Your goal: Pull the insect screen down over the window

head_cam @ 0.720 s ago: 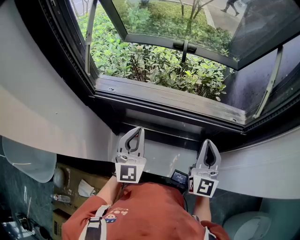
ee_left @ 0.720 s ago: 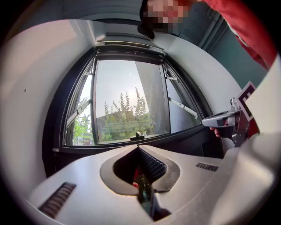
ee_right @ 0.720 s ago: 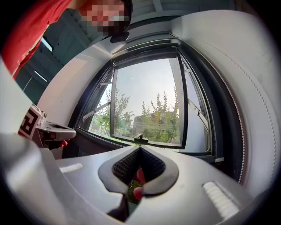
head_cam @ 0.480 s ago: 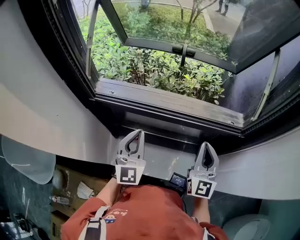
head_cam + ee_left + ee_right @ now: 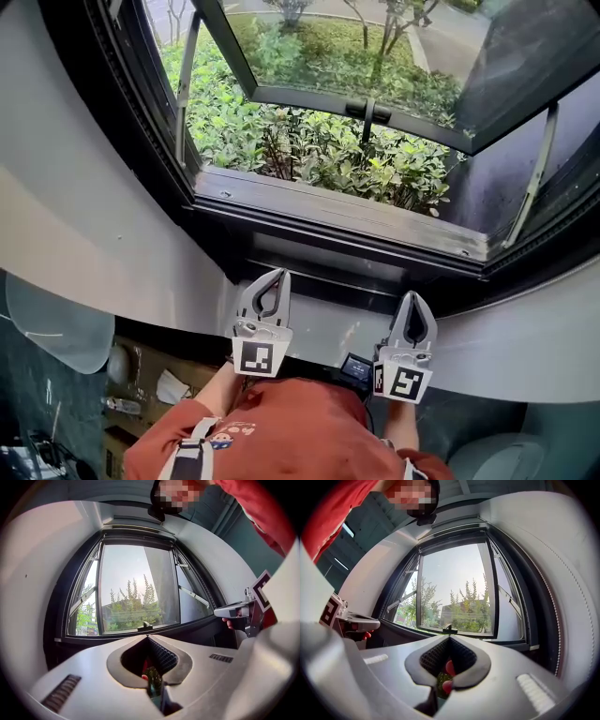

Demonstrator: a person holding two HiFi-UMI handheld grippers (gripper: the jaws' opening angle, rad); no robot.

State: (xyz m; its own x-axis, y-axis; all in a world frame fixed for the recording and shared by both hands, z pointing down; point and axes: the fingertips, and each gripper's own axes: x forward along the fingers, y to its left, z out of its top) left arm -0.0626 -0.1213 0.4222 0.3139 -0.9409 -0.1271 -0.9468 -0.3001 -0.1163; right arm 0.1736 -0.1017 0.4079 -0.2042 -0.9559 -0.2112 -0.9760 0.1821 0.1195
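The black-framed window [image 5: 337, 214] stands with its glass sash [image 5: 375, 56] pushed outward, its handle [image 5: 367, 111] on the sash's lower rail. Green shrubs show through the uncovered opening. In the left gripper view the window frame [image 5: 136, 581] fills the middle, and no mesh shows over the opening. My left gripper [image 5: 281, 274] and right gripper [image 5: 415, 296] are side by side just below the sill, pointing at the window, both shut with nothing between the jaws. Each sees the other: the right gripper [image 5: 236, 612] and the left gripper [image 5: 356, 617].
White curved wall [image 5: 84, 216] flanks the window on both sides. Metal stays [image 5: 183, 89] [image 5: 536, 173] hold the sash out. Cardboard boxes [image 5: 141, 370] and a pale round object [image 5: 52, 328] lie at lower left. The person's red shirt [image 5: 281, 431] fills the bottom.
Both grippers sit slightly lower in the head view and stay shut. The view has tilted up a little, showing more of the sash.
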